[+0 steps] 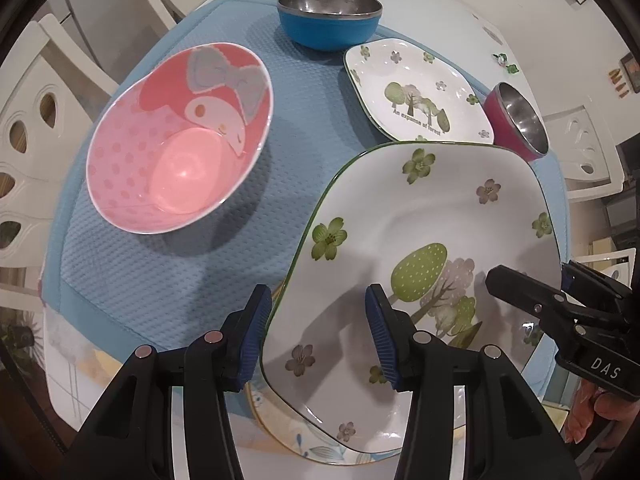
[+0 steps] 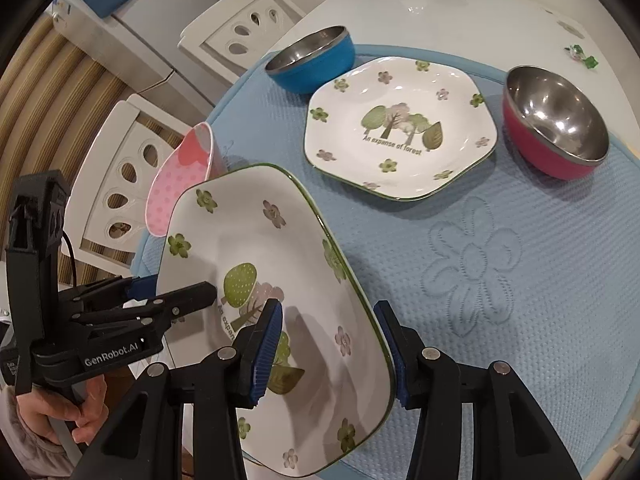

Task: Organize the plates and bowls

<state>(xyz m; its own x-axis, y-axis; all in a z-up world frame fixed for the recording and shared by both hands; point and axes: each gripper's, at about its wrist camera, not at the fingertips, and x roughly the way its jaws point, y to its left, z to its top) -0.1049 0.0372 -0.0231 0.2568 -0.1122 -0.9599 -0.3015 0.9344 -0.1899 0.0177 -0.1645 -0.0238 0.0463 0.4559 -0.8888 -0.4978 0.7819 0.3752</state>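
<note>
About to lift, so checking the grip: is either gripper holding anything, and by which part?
Nothing is clamped. The left gripper and right gripper are both open, each straddling an opposite rim of the large tree-pattern plate.

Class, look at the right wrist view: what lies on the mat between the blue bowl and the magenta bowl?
The smaller forest plate lies between the blue bowl and the magenta bowl, flat on the blue mat. The right wrist view shows this most plainly.

Left wrist: close above large plate [image 1: 420,220], facing across mat.
Right wrist: opposite side, same plate shared.
</note>
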